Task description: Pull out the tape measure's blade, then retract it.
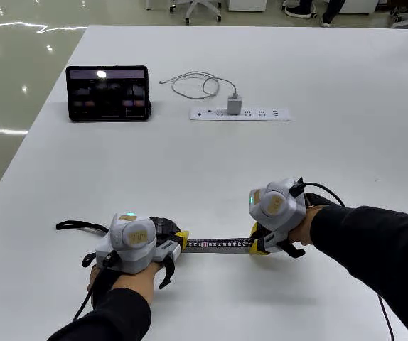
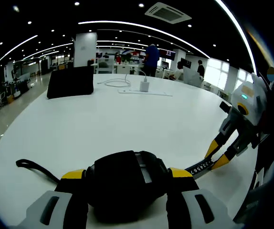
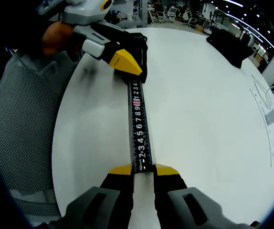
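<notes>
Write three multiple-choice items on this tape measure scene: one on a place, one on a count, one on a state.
1. In the head view, where does the tablet stand from the power strip?
A. to its right
B. to its left
C. on top of it

2. How many chargers are plugged into the power strip?
A. one
B. two
C. three

3. What state is the blade in?
A. fully retracted
B. snapped in two
C. drawn out between the case and the right gripper

Answers:
1 B: the tablet stands apart from the strip, on its left.
2 A: a single white charger with a cable sits in the strip.
3 C: the right gripper pinches the blade's end, and the left gripper clamps the black case.
</notes>
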